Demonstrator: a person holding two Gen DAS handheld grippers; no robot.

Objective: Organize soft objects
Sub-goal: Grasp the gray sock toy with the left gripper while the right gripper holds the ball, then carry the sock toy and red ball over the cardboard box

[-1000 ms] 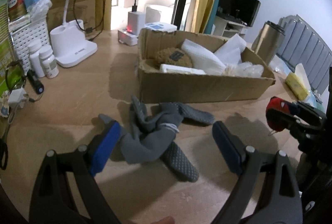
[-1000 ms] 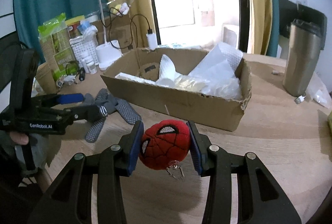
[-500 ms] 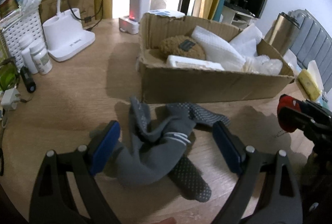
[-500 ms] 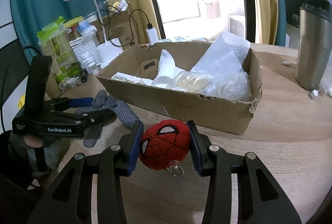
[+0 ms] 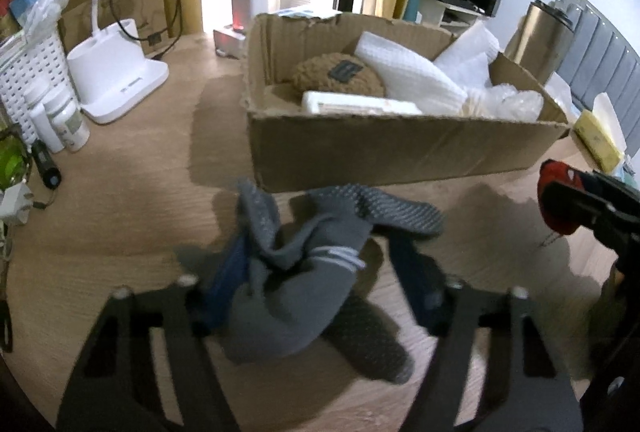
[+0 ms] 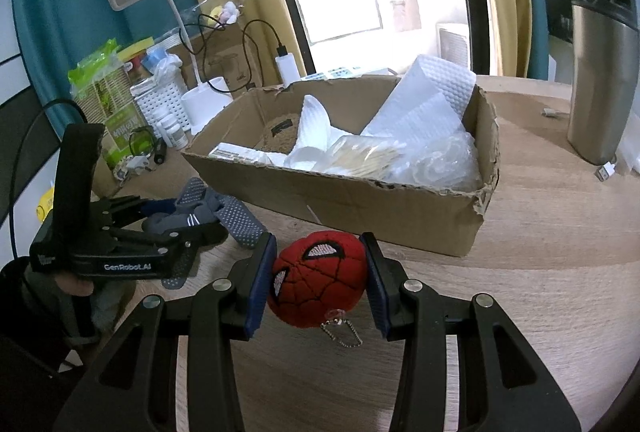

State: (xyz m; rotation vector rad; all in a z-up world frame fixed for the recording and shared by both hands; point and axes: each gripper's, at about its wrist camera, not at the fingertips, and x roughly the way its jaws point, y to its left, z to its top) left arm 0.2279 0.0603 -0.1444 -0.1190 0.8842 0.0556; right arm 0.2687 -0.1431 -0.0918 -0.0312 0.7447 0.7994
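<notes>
Socks (image 5: 304, 272) lie bunched on the table (image 5: 132, 216) before the box (image 5: 400, 156), between the left gripper's (image 5: 324, 284) blurred jaws — seemingly spread, left pad touching. Right gripper (image 6: 318, 282) pinches the plush (image 6: 318, 278) above the table — near the box

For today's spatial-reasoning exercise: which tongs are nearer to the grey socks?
Left. The left tongs straddle the socks, a finger on each side. The right tongs are off to the socks' right, shut on the red plush.
</notes>
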